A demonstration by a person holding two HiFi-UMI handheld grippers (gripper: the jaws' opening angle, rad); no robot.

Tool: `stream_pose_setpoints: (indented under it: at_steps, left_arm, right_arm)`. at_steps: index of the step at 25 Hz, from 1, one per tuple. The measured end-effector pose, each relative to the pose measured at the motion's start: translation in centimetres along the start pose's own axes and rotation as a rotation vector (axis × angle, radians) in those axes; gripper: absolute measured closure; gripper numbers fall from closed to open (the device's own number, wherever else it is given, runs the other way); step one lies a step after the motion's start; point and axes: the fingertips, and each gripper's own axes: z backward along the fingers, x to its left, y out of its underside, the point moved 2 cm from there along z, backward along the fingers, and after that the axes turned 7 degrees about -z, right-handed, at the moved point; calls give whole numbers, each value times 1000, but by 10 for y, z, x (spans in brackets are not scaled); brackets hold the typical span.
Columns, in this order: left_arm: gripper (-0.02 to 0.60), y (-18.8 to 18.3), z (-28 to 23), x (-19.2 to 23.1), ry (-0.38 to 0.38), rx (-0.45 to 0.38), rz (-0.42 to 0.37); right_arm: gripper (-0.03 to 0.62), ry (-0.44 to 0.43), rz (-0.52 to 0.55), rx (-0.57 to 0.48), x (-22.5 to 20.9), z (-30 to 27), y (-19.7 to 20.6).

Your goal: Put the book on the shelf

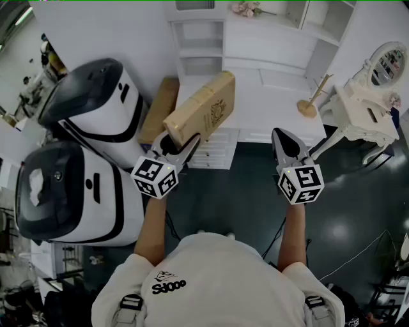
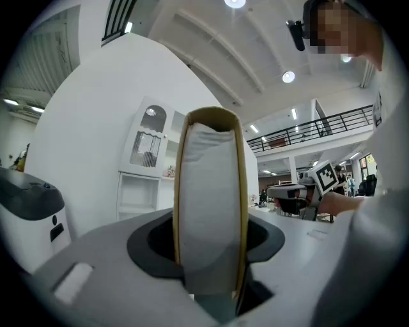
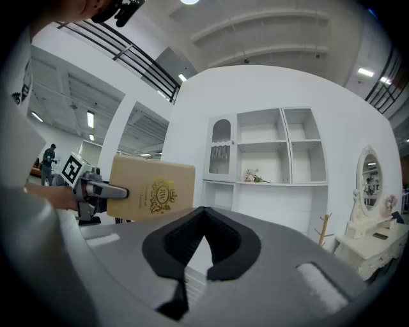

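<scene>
A thick tan book with a gold crest on its cover is held up in the air by its lower end, with my left gripper shut on it. In the left gripper view its page edge stands upright between the jaws. The right gripper view shows the book's cover. My right gripper is level with the left one, to its right, shut with nothing in it; its jaw tips meet. The white shelf unit stands ahead, its compartments showing open.
Two white and black rounded machines stand at the left. A tan flat thing lies beside the white drawer cabinet. A wooden stand and a white vanity with an oval mirror are at the right. Flowers sit on the shelf.
</scene>
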Motion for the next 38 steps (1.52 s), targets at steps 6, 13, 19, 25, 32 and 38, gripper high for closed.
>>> stream_pose_setpoints:
  at_steps: [6,13,19,25,32,38]
  left_arm:
    - [347,-1,-2,-3,-2,-1,5]
    - [347,6,-10,-15,-24,21,27]
    - [347,2,-19,-31,-53,20,2]
    - [347,22,-31,-30,-84,51,37]
    - [347,37,-69,7,-91,43,52]
    - [347,34,-114,81,-126,7,56]
  right_arm:
    - [594,-19,-10,-12,0,-1,-3]
    - [592,-47,-38,-25,-9,-3,3]
    - [592,-103,-141,-67,-31,-1,3]
    - [592,-160,-227,-59,-48,-9,19]
    - [592,-176,-227,-29,-71,-58,25]
    - [592,-155,-207,-16,-98,-131,16]
